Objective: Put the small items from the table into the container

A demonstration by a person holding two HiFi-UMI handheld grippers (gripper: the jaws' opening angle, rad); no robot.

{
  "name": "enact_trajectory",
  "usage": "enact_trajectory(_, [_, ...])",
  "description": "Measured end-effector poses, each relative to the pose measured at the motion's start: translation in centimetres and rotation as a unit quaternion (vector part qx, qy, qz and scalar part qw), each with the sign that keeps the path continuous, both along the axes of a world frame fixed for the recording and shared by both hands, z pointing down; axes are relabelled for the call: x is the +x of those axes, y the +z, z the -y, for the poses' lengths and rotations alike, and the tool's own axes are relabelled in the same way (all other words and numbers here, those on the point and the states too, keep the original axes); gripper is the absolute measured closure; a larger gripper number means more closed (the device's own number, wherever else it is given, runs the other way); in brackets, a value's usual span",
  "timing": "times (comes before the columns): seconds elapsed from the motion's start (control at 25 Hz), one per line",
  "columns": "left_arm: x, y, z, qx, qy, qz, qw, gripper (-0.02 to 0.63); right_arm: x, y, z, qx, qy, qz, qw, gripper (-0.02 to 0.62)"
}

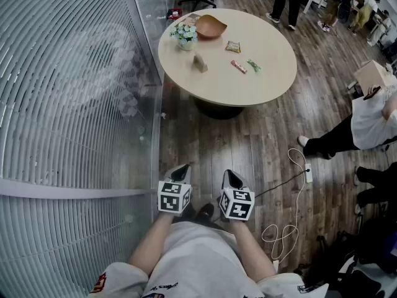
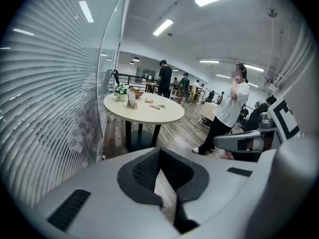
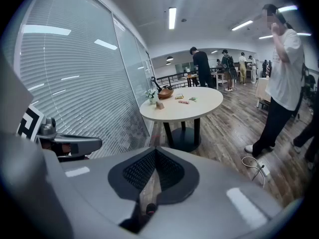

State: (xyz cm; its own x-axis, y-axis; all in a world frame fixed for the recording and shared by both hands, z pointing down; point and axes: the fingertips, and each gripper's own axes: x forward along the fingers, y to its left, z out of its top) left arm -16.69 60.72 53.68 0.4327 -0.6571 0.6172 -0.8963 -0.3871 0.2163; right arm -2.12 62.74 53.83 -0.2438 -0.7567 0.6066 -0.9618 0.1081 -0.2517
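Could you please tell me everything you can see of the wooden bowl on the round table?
The bowl is a shallow, brown dish that looks like wood, with an uneven, slightly pointed rim. It stands upright on the far side of the pale round table, close beside a small pot of flowers; whether they touch cannot be told. It looks empty. The small items lie apart from it, nearer the table's middle.

Open floor (image 1: 248,148) ahead to table (image 1: 273,73); glass wall (image 1: 74,104) on left.
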Motion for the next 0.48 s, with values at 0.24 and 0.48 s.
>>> enact_trajectory(0.24, [-0.12,-0.01,0.04,0.0,-0.002,0.001,1.0,0.6,0.06,-0.08,0.0,0.002,0.0,-0.001,1.0,0.594])
enact_trajectory(0.48, [0.6,-0.52,0.18,0.003,-0.001,-0.006,1.0,0.6,0.54,-0.44,-0.29,0.01,0.006,0.02,1.0,0.594])
